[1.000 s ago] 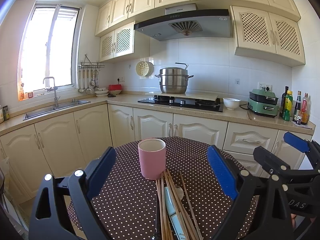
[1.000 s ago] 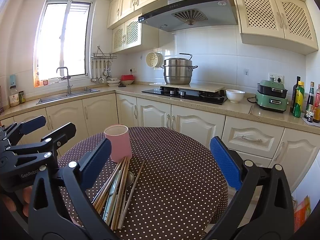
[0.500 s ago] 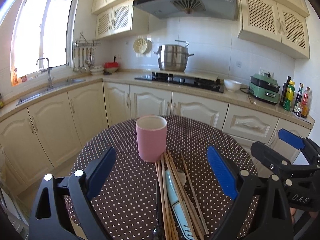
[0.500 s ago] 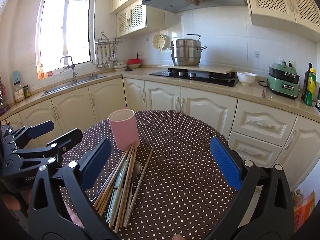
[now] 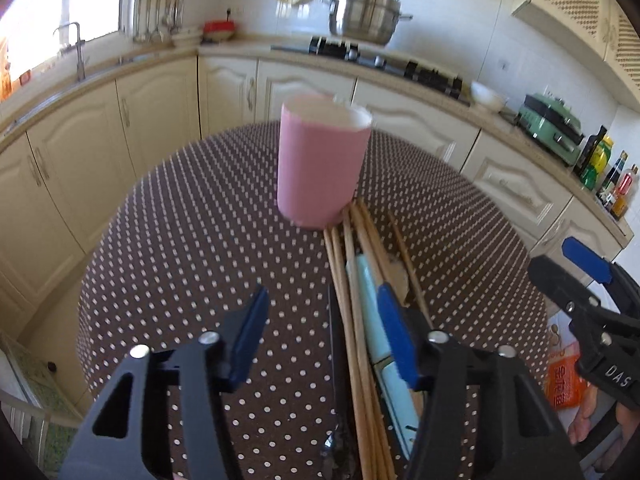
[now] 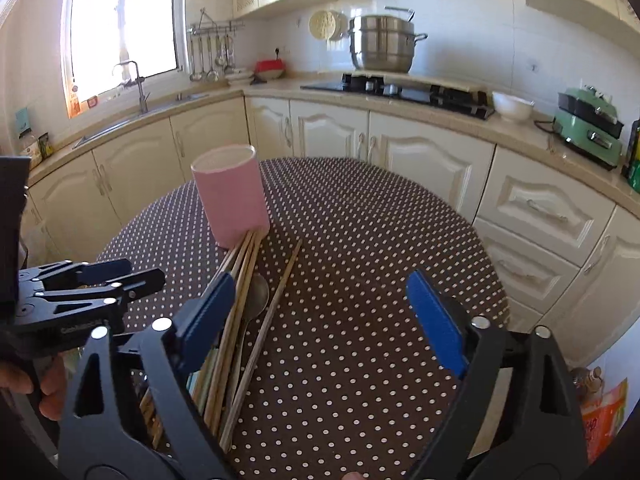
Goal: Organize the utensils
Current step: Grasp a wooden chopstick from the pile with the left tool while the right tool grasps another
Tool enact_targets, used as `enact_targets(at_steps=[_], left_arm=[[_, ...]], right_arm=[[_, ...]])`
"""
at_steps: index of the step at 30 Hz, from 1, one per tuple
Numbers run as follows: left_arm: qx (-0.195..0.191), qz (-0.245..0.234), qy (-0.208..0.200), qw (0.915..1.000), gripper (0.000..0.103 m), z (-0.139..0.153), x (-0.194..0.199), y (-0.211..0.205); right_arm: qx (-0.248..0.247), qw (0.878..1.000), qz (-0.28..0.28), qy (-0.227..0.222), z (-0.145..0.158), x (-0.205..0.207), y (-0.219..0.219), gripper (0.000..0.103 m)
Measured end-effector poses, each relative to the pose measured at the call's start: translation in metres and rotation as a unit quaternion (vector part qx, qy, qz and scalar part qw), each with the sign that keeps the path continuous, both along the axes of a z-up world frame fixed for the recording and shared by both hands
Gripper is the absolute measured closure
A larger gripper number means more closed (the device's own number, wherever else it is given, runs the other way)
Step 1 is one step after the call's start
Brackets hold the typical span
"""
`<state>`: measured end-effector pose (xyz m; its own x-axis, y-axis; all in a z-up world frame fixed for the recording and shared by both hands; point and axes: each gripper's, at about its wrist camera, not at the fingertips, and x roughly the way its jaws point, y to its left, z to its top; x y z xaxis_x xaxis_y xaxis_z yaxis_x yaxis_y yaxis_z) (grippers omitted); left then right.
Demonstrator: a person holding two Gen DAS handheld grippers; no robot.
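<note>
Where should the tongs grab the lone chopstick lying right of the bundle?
Take the lone chopstick near its middle, from above, pads across its width. It lies flat on the table, angled toward the pink cup, with bare cloth on its right and the spoon close on its left.

Round table [image 6: 360,240] with a brown dotted cloth, in a kitchen. Pink cup [image 6: 232,196] standing upright on the far left part of the table. Chopsticks [image 6: 236,300] lying in a bunch just near of the cup, far ends touching its base. One more chopstick [image 6: 276,300] lying a little to the right, slanted. Spoon [image 6: 256,296] between them, bowl toward the far side. Right gripper [image 6: 320,320] near, over the table, jaws wide apart and just been closing a bit, nothing pressed between them; left blue pad [image 6: 208,316] in front of the bunch. Left gripper [image 6: 132,276] at the left, held by a hand [image 6: 44,384]. Steel pot [image 6: 380,44] on the far stove.
</note>
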<state>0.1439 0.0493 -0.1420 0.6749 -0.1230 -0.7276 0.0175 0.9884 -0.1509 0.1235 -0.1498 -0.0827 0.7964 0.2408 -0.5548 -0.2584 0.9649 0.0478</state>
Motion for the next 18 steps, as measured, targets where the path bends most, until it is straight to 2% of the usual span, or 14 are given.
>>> enact_targets(at_steps=[4,10,15,16,17,18], left_arm=[[0.004,-0.010,0.028,0.9995,0.057,-0.022,0.013,-0.004],[0.026,-0.014,0.058,0.9979,0.058,-0.043,0.025,-0.009],[0.043,-0.011,0.067,0.9967,0.058,-0.049,0.034,-0.012],[0.042,-0.011,0.065,0.9969,0.060,-0.049,0.036,-0.013],[0.037,-0.010,0.066,0.9971,0.075,-0.048,0.037,-0.012],[0.024,-0.009,0.071,0.9971,0.084,-0.049,0.038,-0.010]], right_arm=[[-0.002,0.999,0.011,0.031,-0.015,0.009,0.003,0.022],[-0.004,0.998,0.022,0.055,-0.030,0.018,0.007,0.022],[-0.002,0.997,0.025,0.068,-0.038,0.024,0.009,0.022],[-0.002,0.997,0.027,0.072,-0.039,0.026,0.008,0.022],[-0.001,0.997,0.028,0.076,-0.041,0.028,0.008,0.022],[-0.003,0.996,0.028,0.080,-0.043,0.030,0.008,0.022]])
